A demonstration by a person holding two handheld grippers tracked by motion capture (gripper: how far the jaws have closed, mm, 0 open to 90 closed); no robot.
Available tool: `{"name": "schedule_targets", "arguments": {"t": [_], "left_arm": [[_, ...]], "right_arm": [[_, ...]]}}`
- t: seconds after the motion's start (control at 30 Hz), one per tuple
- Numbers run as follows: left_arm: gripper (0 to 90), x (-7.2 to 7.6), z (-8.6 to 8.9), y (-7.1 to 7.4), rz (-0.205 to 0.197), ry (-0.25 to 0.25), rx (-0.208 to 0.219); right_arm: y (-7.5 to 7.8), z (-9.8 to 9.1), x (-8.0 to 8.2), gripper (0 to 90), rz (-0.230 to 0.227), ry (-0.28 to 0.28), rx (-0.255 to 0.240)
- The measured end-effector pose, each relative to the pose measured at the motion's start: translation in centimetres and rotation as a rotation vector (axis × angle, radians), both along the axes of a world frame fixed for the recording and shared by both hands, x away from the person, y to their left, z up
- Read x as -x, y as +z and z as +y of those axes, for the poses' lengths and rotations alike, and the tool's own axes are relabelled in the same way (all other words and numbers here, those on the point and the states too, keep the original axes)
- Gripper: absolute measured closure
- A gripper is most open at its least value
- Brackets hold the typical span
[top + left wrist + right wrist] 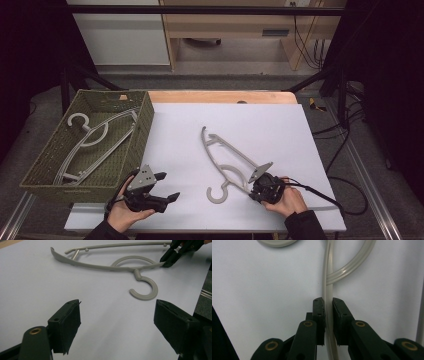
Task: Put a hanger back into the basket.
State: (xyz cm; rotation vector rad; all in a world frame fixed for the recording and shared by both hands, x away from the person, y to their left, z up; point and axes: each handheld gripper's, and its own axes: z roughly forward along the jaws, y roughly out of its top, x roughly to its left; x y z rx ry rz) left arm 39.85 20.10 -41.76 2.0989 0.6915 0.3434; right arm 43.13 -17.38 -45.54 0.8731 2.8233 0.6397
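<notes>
While the right gripper (256, 181) clamps the grey hanger (227, 160) (basket (145, 122) well left), the left gripper (165, 187) gapes.

Your left tool (117, 325) hovers with jaws spread wide above the white surface (37, 282); beyond lies the grey hanger (105, 266), its far arm pinched by your right tool (170, 261).
</notes>
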Motion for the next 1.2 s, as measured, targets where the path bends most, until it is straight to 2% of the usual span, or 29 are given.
{"name": "schedule_targets", "arguments": {"t": [0.03, 0.17, 0.27, 0.3, 0.4, 0.43, 0.67, 0.73, 0.83, 0.87, 0.9, 0.93, 0.97, 1.07, 1.1, 1.2], "left_arm": [[21.1, 0.0, 0.1, 0.0, -0.001, -0.001, 0.000], [21.0, 0.1, 0.1, 0.2, -0.014, -0.004, -0.004], [20.6, 0.1, 0.2, 0.4, -0.025, -0.005, -0.009], [20.5, 0.1, 0.3, 0.7, -0.036, -0.009, -0.013], [20.0, 0.1, 0.4, 0.9, -0.045, -0.013, -0.020], [19.5, 0.0, 0.5, 1.3, -0.058, -0.017, -0.027], [16.4, -0.4, 0.7, 2.5, -0.093, -0.042, -0.066], [14.4, -0.6, 0.6, 2.7, -0.100, -0.058, -0.088], [11.1, -1.0, 0.3, 3.2, -0.115, -0.079, -0.146], [10.4, -1.1, 0.2, 3.5, -0.121, -0.091, -0.171], [9.8, -1.1, 0.2, 3.5, -0.121, -0.091, -0.171], [9.3, -1.3, 0.0, 3.8, -0.140, -0.110, -0.200], [9.2, -1.3, -0.1, 4.0, -0.148, -0.118, -0.210], [9.3, -1.4, -0.3, 4.3, -0.170, -0.141, -0.234], [9.4, -1.5, -0.6, 4.5, -0.188, -0.165, -0.260], [10.2, -1.5, -1.2, 4.6, -0.216, -0.200, -0.302]], "right_arm": [[0.0, -0.3, -0.2, 82.2, 0.012, -0.010, -0.021], [0.2, -0.4, -0.4, 82.3, -0.010, -0.001, -0.086], [0.6, -0.5, -0.4, 82.3, -0.004, -0.001, -0.109], [1.0, -0.6, -0.4, 82.4, 0.009, 0.010, -0.138], [1.3, -0.7, -0.3, 82.4, 0.006, 0.021, -0.161], [1.8, -0.7, -0.2, 82.4, 0.013, 0.047, -0.191], [3.7, -0.3, 0.4, 82.3, 0.014, 0.118, -0.256], [4.2, -0.1, 0.5, 82.3, 0.018, 0.150, -0.278], [5.0, 0.4, 0.8, 82.2, 0.025, 0.208, -0.310], [5.3, 0.6, 0.8, 82.2, 0.035, 0.228, -0.311], [5.5, 0.7, 0.9, 82.2, 0.038, 0.243, -0.316], [5.7, 0.9, 1.0, 82.2, 0.048, 0.259, -0.314], [5.8, 1.0, 1.0, 82.2, 0.049, 0.275, -0.316], [6.0, 1.3, 1.1, 82.2, 0.064, 0.291, -0.320], [6.1, 1.6, 1.1, 82.3, 0.077, 0.313, -0.315], [6.1, 1.8, 1.2, 82.3, 0.090, 0.341, -0.314]]}}
